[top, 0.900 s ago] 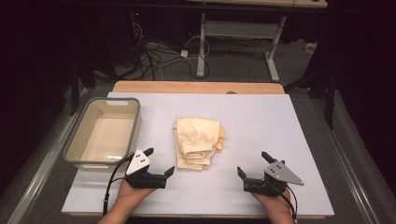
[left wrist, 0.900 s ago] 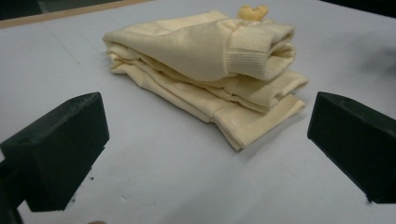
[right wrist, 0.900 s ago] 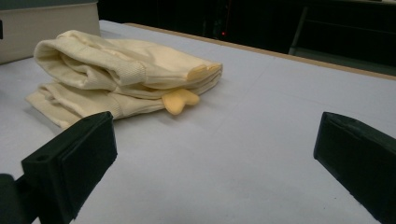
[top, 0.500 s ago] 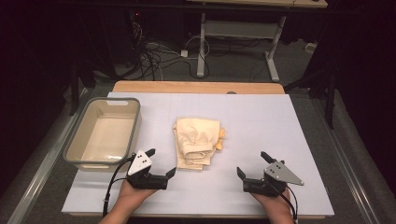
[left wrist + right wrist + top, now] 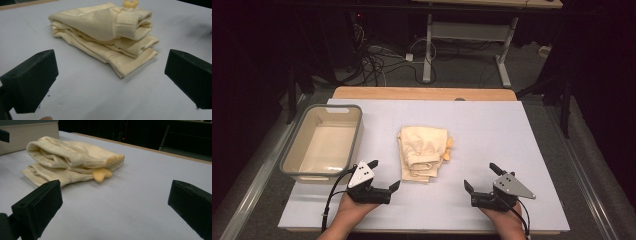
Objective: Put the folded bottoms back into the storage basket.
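Observation:
A folded cream garment (image 5: 422, 151) with ribbed cuffs lies in the middle of the white table top (image 5: 492, 130); a small yellow piece (image 5: 447, 148) sticks out at its right side. My left gripper (image 5: 384, 176) rests near the front edge, just left of the garment's near end, jaws wide open and empty. In the left gripper view the garment (image 5: 105, 32) lies ahead between the jaws. My right gripper (image 5: 482, 178) sits at the front right, open and empty, apart from the garment. In the right gripper view the garment (image 5: 70, 161) and the yellow piece (image 5: 101, 175) lie ahead to the left.
A grey-rimmed beige tub (image 5: 292, 165) stands empty at the table's left side, its wall (image 5: 27, 135) also in the right gripper view. Behind the table are a wooden edge (image 5: 422, 93), cables and a desk frame (image 5: 462, 35) on the floor.

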`<act>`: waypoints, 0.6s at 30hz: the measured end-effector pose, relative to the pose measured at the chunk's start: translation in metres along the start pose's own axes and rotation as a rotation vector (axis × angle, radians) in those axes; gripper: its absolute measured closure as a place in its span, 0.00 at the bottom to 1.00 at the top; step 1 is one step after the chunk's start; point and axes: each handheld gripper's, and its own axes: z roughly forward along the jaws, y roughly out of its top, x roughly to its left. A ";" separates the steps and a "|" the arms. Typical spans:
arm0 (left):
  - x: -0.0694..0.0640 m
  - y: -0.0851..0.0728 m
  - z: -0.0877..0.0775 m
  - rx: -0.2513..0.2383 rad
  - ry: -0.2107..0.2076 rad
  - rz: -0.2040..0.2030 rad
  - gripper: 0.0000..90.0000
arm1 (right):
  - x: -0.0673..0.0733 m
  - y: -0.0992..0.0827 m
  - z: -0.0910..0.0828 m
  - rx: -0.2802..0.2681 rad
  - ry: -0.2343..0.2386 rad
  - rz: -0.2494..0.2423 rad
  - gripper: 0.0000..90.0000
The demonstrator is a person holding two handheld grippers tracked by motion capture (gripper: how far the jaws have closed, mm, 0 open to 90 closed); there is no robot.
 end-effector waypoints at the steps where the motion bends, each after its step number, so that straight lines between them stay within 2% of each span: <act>1: 0.000 0.000 0.001 0.012 -0.003 0.005 0.00 | -0.001 0.000 0.000 0.003 0.000 0.000 0.00; 6: -0.003 0.000 0.004 0.054 0.003 0.025 0.00 | -0.001 0.000 -0.001 0.006 0.002 -0.001 0.00; 14: -0.003 0.000 0.006 0.111 -0.003 0.016 0.00 | 0.000 0.000 0.001 0.017 0.016 0.000 0.00; 18: -0.003 0.000 0.007 0.153 -0.022 -0.002 0.00 | 0.001 0.000 0.001 0.018 0.020 0.000 0.00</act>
